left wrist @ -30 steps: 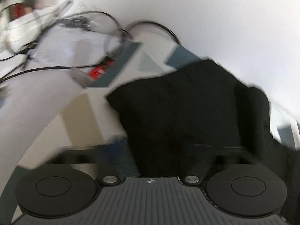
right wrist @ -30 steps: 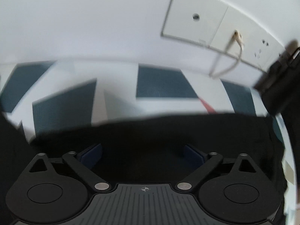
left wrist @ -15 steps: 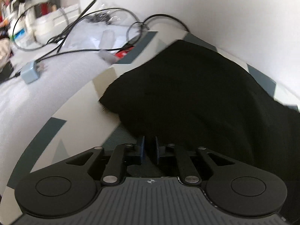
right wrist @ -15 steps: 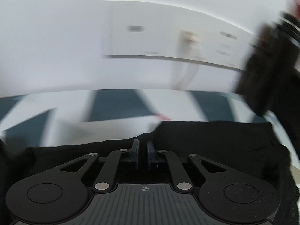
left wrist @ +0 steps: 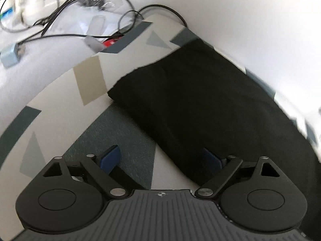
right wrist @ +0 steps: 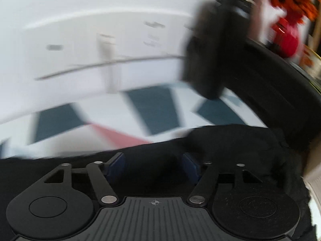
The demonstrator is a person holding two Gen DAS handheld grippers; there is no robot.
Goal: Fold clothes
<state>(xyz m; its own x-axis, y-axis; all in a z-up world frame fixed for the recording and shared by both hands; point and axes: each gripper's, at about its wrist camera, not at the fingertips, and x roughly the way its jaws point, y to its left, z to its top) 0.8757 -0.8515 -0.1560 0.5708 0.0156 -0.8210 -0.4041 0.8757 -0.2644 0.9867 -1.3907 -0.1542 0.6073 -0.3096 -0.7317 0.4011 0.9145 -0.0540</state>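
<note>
On the patterned cloth (left wrist: 90, 80) — black garment (left wrist: 200, 104), no legible writing.

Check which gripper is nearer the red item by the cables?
Left. The left gripper faces the red item across the patterned mat; the right gripper hangs over the black garment.

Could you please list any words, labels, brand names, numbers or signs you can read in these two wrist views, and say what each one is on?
No text can be read in either view.
Red item among the cables beyond the patterned cloth: pale marks, too blurred to read.
White wall panel: dark smudges, too blurred to tell if they are lettering.
Black garment: no print or label visible.
Left gripper and right gripper: only a small crosshair mark, no words.
</note>
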